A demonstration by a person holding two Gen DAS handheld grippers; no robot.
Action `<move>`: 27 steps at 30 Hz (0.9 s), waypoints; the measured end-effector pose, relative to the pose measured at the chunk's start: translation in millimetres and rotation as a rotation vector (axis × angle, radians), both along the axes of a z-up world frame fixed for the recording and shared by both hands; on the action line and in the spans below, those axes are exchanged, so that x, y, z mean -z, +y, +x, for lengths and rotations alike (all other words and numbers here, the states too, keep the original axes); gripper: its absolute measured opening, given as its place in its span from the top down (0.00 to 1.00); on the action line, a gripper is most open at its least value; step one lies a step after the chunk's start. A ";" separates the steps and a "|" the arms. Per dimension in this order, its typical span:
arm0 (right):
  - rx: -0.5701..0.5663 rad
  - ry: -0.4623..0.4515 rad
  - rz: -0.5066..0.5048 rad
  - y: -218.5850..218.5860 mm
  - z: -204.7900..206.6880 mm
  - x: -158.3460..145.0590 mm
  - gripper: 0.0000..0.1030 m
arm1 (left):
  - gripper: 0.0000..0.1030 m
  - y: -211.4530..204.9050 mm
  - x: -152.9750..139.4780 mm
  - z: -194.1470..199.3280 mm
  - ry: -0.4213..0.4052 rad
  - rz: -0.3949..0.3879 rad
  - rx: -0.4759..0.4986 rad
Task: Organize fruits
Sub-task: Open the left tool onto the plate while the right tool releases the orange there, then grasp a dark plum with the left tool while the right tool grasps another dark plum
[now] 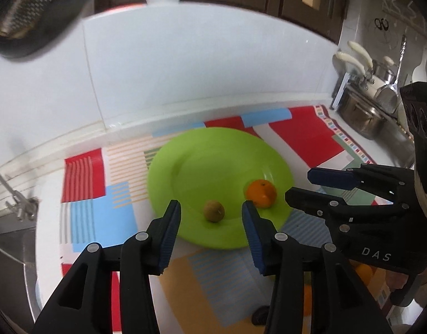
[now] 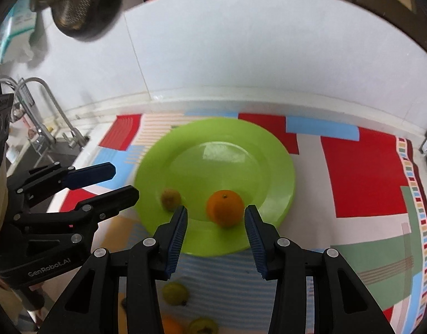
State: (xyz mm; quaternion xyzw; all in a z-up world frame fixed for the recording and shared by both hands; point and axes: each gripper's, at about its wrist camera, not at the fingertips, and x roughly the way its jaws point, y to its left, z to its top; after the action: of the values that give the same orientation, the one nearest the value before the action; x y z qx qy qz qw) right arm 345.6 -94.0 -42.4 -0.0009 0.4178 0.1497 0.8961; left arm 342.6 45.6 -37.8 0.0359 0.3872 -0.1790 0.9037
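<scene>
Plainly, the plate (image 2: 277,167) lies on the cloth (image 2: 361,178), stiff and smooth, so round fruit may roll on it. On it rest the orange (image 2: 226,208), firm and best pinched across its middle, and a smaller guava (image 1: 214,211), lighter. Left gripper (image 1: 212,217) and right gripper (image 2: 216,220) both gape, holding nothing.

A lime-green plate (image 2: 277,164) carries a bright orange fruit (image 2: 225,208) and a smaller one (image 1: 214,211), seemingly olive-brown through the blur. Under it, the cloth (image 2: 361,178) on the counter shows red, sky-blue, sage and striped cream blocks, chequered along its right edge.
</scene>
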 end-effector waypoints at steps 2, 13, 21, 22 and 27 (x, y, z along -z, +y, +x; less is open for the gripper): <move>0.002 -0.027 0.003 1.4 -9.0 -8.3 0.58 | 0.55 3.9 -7.9 -9.0 -0.019 -0.004 -0.006; -0.031 -0.139 0.010 19.5 -62.9 -42.7 0.57 | 0.49 24.4 -40.7 -66.6 -0.118 -0.016 -0.051; -0.074 -0.154 -0.012 38.0 -93.3 -43.2 0.58 | 0.49 41.6 -36.5 -100.0 -0.111 -0.012 -0.083; -0.077 -0.155 -0.014 38.8 -95.4 -42.9 0.57 | 0.49 42.6 -35.5 -103.0 -0.110 -0.011 -0.084; -0.098 -0.153 -0.028 47.6 -110.6 -39.0 0.57 | 0.49 47.9 -29.7 -119.9 -0.103 -0.009 -0.087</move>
State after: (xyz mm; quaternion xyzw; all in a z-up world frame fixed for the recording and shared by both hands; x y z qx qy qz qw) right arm 234.9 -46.3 -3.4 -0.0455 0.3497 0.1869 0.9169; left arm 222.7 93.5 -8.1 0.0241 0.3404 -0.1392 0.9296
